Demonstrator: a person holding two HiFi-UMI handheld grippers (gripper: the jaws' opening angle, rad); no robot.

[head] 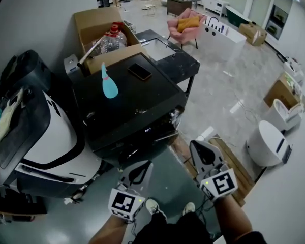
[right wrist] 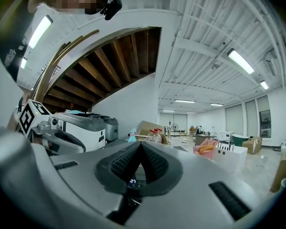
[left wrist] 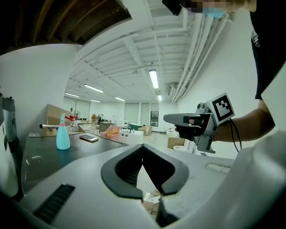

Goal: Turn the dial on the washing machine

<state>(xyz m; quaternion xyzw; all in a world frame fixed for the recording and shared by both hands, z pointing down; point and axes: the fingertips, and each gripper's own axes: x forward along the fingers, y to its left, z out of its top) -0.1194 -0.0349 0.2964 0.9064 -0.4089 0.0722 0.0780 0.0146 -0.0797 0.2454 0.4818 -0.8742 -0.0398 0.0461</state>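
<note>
Head view is showing the black washing machine (head: 132, 111) standing just ahead of both tools, its lit front panel (head: 148, 130) facing them. On its top, a teal spray bottle (head: 110, 81) is standing upright and a phone (head: 139, 71) is lying near it. A white-and-black appliance (head: 46, 136) is crowding its left side. Both forearms are reaching forward over the floor. The left tool (head: 144, 166) and right tool (head: 198, 147) are each pressed together, pinching nothing and touching nothing. Behind the machine, 1 cardboard box (head: 91, 22) is holding a clear bottle (head: 113, 39).
</note>
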